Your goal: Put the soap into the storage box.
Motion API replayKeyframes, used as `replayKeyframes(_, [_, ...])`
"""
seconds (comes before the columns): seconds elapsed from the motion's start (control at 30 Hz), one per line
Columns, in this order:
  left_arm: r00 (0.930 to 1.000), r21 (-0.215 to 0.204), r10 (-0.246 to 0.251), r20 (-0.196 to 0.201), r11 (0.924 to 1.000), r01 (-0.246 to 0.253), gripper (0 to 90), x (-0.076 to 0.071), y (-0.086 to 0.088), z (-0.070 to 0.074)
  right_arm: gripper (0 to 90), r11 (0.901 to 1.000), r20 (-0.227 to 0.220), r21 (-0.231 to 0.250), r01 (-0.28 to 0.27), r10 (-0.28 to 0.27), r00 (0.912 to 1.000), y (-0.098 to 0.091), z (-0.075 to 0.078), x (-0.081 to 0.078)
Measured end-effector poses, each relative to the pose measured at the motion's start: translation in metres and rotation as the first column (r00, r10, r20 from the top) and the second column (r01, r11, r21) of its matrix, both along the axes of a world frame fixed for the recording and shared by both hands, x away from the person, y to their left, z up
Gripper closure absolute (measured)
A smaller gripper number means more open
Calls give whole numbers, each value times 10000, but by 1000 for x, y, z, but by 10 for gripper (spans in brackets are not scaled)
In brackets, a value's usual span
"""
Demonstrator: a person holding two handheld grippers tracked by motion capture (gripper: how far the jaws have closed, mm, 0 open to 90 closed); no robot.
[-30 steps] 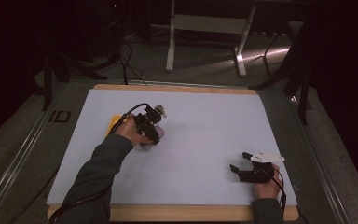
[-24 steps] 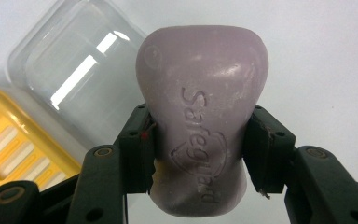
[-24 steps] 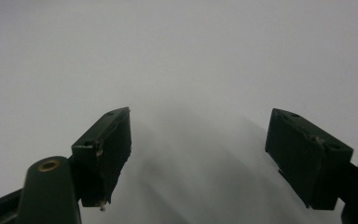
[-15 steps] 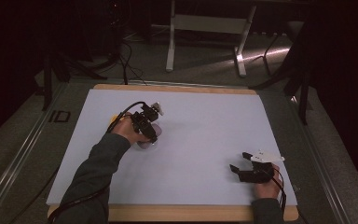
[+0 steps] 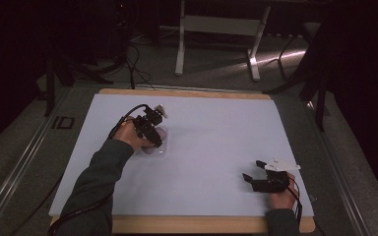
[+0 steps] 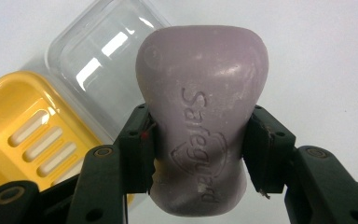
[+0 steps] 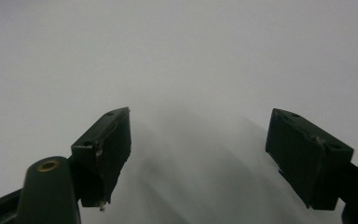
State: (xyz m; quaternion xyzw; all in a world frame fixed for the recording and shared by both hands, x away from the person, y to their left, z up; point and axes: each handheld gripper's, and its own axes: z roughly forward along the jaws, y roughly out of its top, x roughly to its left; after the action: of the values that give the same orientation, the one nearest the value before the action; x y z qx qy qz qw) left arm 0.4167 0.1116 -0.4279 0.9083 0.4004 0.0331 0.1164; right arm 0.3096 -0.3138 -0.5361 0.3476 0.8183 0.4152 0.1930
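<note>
Soap bar (image 6: 205, 126) clamped by left gripper (image 6: 198, 154) for boxing.
Soap box (image 6: 32, 135) waits at nine o'clock, lid off; right gripper (image 7: 198, 158) gapes, idle.

High view looks down; gripper views (very close) share the table (image 5: 216, 147).

High view: a white sheet (image 5: 211, 147) covered a wooden board (image 5: 187, 92), whose edge showed at 12 and 6 o'clock. Beyond it, at 12 o'clock, stood a pale metal frame (image 5: 216, 24); dark cables (image 5: 133, 54) lay at 11 o'clock, and a floor marking (image 5: 61, 122) at 9 o'clock.
</note>
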Motion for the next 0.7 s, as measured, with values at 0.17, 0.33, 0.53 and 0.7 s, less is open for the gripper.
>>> replayKeyframes(0.17, [10000,20,75,39,10000,-75,499,1,3,3,219,10000,-5,8,5,-5,10000,0,0,0])
replayKeyframes(0.33, [9999,81,151,84,9999,-152,498,2,8,5,219,10000,-8,13,10,-10,10000,0,0,0])
replayKeyframes(0.53, [9991,100,400,169,9991,-401,499,2,19,8,219,10000,9,17,17,-18,10000,0,0,0])
replayKeyframes(0.7, [9976,136,654,241,9977,-658,499,3,28,10,219,10000,24,3,13,-13,10000,0,0,0])
